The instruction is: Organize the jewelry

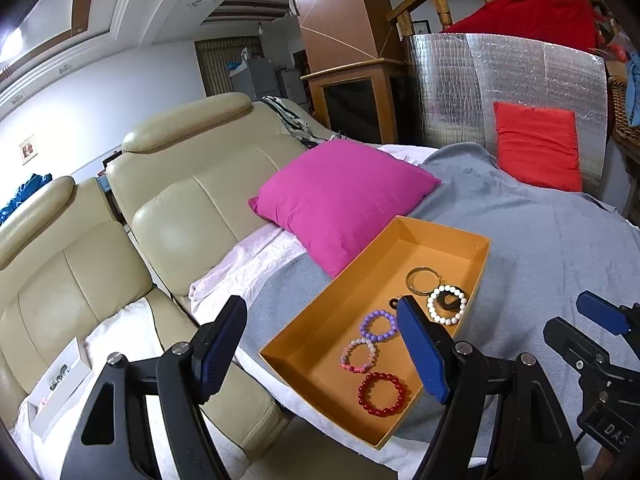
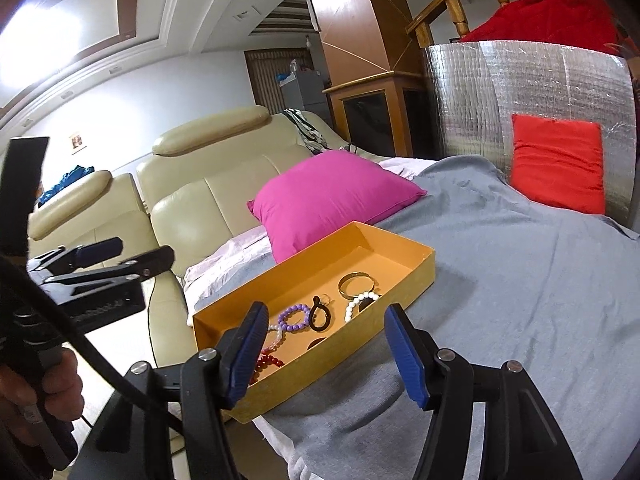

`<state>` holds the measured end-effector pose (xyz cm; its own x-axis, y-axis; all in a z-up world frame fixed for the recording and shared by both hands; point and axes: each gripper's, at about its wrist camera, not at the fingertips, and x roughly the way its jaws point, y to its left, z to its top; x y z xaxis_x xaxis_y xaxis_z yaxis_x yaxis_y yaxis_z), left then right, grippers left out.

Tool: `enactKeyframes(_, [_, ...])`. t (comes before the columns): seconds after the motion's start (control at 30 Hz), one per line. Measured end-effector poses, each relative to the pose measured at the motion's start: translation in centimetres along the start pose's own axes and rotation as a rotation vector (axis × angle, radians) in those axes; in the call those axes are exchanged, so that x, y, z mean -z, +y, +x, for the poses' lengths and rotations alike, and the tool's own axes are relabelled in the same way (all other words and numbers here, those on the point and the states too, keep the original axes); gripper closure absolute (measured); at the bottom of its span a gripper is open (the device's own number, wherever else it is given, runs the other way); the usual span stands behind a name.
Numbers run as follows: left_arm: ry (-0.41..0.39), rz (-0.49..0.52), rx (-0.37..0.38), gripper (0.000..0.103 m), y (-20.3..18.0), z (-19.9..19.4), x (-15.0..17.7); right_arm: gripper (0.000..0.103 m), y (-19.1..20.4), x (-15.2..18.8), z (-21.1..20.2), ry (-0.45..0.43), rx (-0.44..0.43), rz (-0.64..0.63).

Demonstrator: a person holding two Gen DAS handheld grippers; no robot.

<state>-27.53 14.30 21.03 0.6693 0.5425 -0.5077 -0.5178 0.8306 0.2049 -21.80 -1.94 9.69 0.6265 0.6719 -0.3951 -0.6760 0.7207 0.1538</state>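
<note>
An orange box (image 1: pixel 320 320) (image 2: pixel 224 320) lies on the grey blanket. It holds a red bead bracelet (image 1: pixel 384 394), a pink one (image 1: pixel 359 354), a purple one (image 1: pixel 378 324) (image 2: pixel 295 316), a white bead bracelet (image 1: pixel 447 304) (image 2: pixel 358 304), a gold bangle (image 1: pixel 423 279) (image 2: pixel 357 285) and a black loop (image 2: pixel 319 314). My left gripper (image 1: pixel 324 352) is open and empty, above the box's near left part. My right gripper (image 2: pixel 328 354) is open and empty, above the box's near edge; it also shows in the left wrist view (image 1: pixel 592 320).
A magenta pillow (image 1: pixel 340 200) lies behind the box and a red pillow (image 1: pixel 538 146) leans on a silver foil panel (image 1: pixel 500 76). A beige leather sofa (image 1: pixel 120 240) stands at left, with a white box (image 1: pixel 56 384) holding a watch on its seat.
</note>
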Motion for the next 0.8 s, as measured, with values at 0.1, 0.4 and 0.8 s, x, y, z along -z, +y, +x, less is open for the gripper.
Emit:
enactKeyframes(0.1, [-0.006, 0.001, 0.002, 0.025, 0.24, -0.27, 0.09, 0.039, 0.16, 0.07, 0.02, -0.002, -0.002, 0.007])
enactKeyframes(0.4, [-0.002, 0.003, 0.005, 0.025, 0.72, -0.35, 0.32, 0.038, 0.84, 0.39, 0.00, -0.006, -0.007, 0.004])
enactKeyframes(0.8, [0.007, 0.024, 0.006, 0.025, 0.48, 0.08, 0.61, 0.037, 0.71, 0.50, 0.34, 0.005, -0.009, 0.004])
